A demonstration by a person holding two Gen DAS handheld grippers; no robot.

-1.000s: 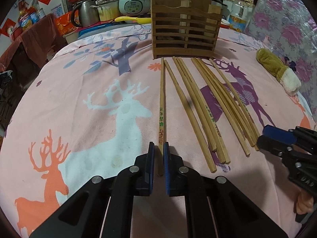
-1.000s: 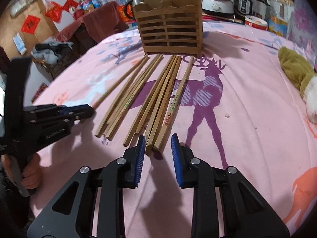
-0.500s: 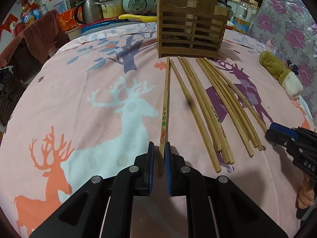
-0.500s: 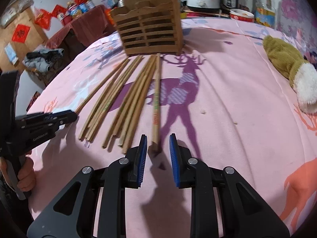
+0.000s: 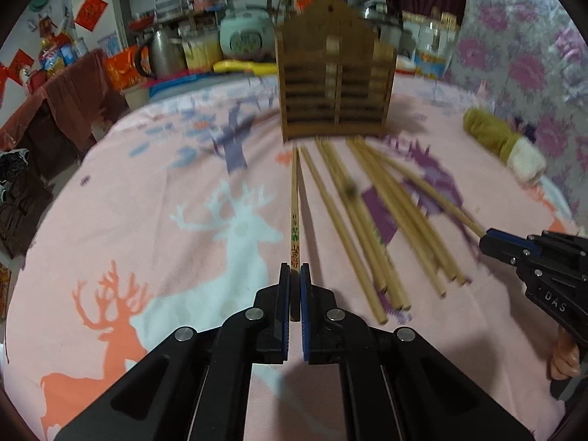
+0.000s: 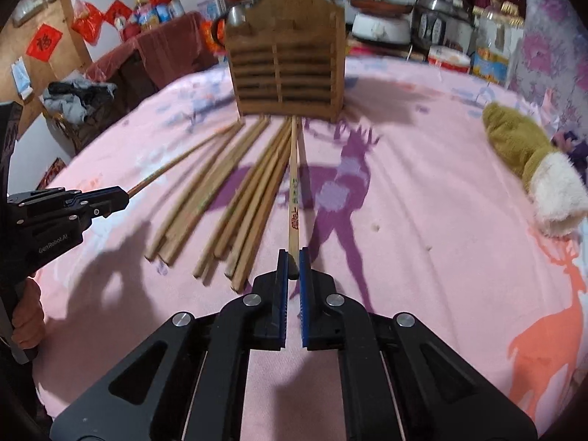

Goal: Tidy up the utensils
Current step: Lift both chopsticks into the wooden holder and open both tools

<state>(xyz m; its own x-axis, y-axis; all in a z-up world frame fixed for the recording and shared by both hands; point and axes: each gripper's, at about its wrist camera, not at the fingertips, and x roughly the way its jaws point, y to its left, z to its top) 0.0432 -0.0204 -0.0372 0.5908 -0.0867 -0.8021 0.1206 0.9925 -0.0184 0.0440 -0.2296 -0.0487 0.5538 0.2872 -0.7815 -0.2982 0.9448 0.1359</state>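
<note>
Loose bamboo chopsticks (image 5: 371, 217), slim and square-butted, fan out before the slatted wooden holder (image 5: 334, 84). Left gripper (image 5: 294, 275) pinches the leftmost printed chopstick (image 5: 294, 220); right gripper (image 6: 293, 257) pinches the rightmost printed stick (image 6: 293, 198). Pink deer-print cloth (image 5: 183, 257) beneath.

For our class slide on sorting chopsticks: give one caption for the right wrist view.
Right hand-held gripper shut on a printed chopstick that points toward the wooden holder.

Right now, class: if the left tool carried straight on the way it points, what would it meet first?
Probably the wooden utensil rack. The left tool is shut on a printed chopstick whose far tip aims at the rack's base. Depth is unclear, so the pink tablecloth might come first.
</note>
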